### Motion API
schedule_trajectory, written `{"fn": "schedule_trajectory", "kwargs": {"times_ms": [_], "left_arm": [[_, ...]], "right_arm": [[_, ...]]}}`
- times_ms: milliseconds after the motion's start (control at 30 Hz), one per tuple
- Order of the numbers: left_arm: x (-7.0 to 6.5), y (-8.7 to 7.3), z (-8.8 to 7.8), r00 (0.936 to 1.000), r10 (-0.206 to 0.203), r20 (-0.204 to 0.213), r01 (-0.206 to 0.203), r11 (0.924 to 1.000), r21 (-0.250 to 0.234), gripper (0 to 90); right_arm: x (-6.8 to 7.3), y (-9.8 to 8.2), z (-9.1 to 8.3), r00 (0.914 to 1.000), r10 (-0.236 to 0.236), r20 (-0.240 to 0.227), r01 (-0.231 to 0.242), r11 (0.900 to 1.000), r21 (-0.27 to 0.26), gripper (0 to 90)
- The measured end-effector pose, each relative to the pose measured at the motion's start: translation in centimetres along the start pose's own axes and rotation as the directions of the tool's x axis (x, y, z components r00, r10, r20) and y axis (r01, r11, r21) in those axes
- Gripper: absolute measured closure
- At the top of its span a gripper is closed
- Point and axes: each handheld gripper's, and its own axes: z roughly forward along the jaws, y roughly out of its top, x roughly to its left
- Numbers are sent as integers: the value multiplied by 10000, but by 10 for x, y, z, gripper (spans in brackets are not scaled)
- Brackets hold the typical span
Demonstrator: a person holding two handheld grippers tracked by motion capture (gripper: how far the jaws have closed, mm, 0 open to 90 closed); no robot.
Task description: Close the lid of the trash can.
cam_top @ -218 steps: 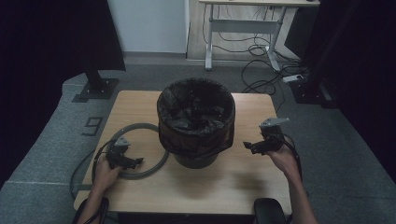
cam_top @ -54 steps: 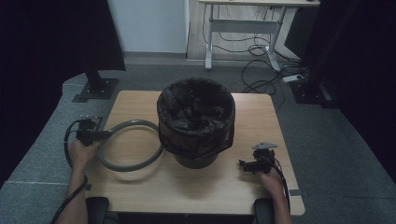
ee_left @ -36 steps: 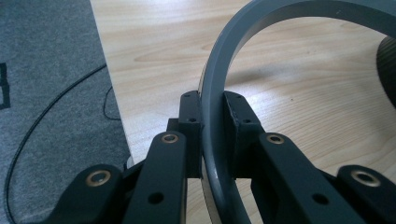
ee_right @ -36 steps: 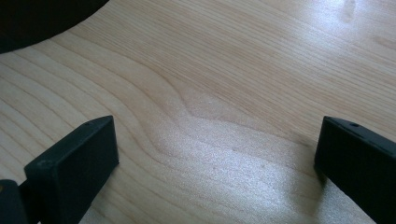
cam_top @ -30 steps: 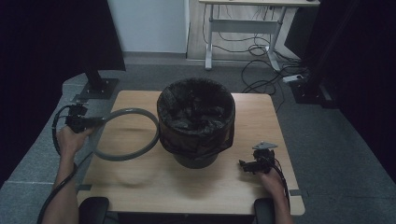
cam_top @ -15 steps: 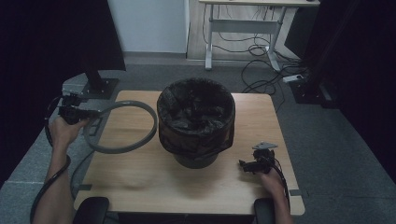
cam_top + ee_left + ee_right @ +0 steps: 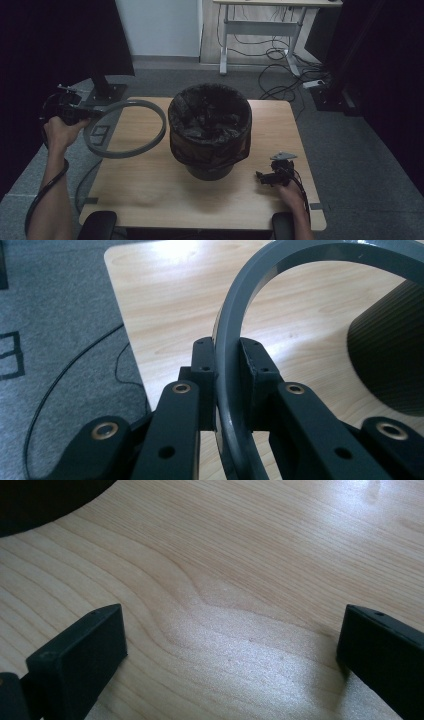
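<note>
Two claws: left claw [image 7: 227, 390] clamps the grey ring [image 7: 150, 137]; right claw [image 7: 230, 660] gapes wide, holding nothing.

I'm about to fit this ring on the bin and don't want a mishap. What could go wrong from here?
The left gripper pinches the grey ring at a single spot on its edge, so the ring may swing or slip. Lowered crooked, it could snag the black bag. The right gripper rests open on the table, so the bin is unsteadied.
</note>
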Motion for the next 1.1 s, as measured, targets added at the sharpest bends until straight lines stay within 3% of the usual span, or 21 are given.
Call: {"fn": "schedule_trajectory", "kwargs": {"times_ms": [200,500,1100], "left_arm": [[-6,13,-14,9997,138,211,-133,9995,-274,780],[-10,30,-35,9996,175,201,-164,9984,-539,781],[-31,60,-58,9982,455,393,-416,9945,-962,781]], "right_arm": [[0,0,0,10000,-17,2,17,10000,5,0],[0,0,0,10000,-10,-4,10,10000,-4,0],[0,0,0,10000,-9,-7,9,10000,-12,0]]}}
